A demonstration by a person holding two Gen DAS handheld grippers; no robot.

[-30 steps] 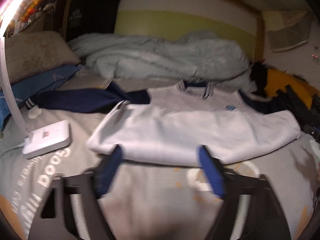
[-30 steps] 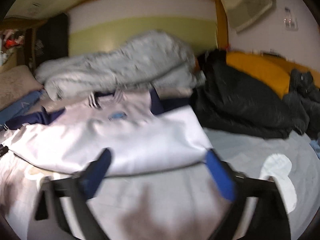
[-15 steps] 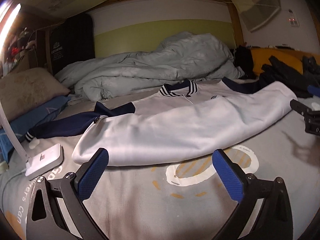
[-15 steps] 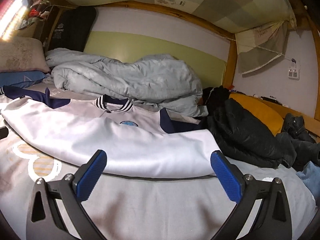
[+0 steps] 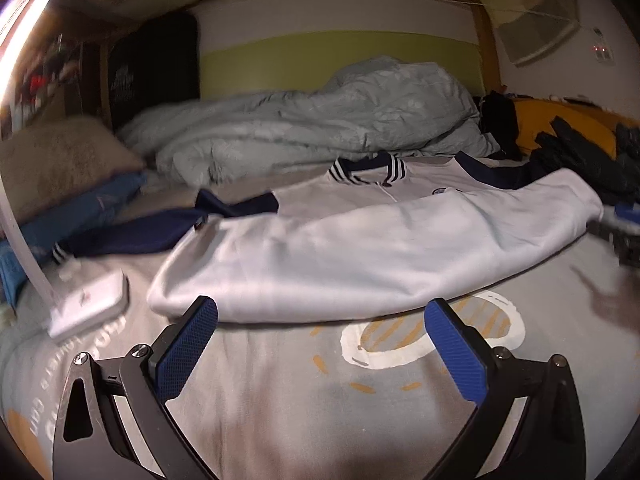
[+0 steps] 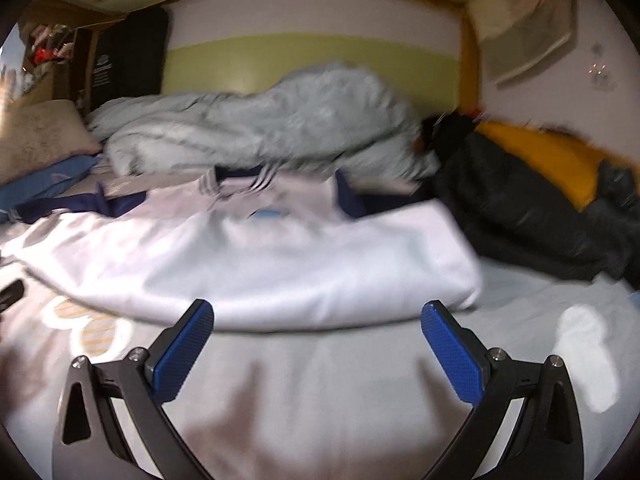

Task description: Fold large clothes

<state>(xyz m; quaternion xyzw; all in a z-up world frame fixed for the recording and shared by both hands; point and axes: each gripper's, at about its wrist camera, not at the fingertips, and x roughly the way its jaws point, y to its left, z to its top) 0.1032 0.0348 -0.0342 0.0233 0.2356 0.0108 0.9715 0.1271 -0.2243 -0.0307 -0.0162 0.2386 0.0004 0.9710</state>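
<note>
A white sweatshirt (image 5: pixel 360 252) with navy sleeves and a striped collar lies on the grey bed sheet (image 5: pixel 280 380), its lower part folded up over the chest. It also shows in the right wrist view (image 6: pixel 280 264). My left gripper (image 5: pixel 320 320) is open and empty, just short of the folded front edge near its left end. My right gripper (image 6: pixel 316 316) is open and empty, just short of the same edge near its right end. Its tip shows at the right edge of the left wrist view (image 5: pixel 628 216).
A white lamp base (image 5: pixel 88 308) stands on the sheet to the left. A crumpled pale duvet (image 5: pixel 320 128) lies behind the sweatshirt. Pillows (image 5: pixel 60 168) are at far left. Dark and yellow clothes (image 6: pixel 540 200) are piled at the right.
Both grippers have stayed open. Both views have shifted and blurred; the grippers sit slightly closer to the folded front edge than half a second ago.
</note>
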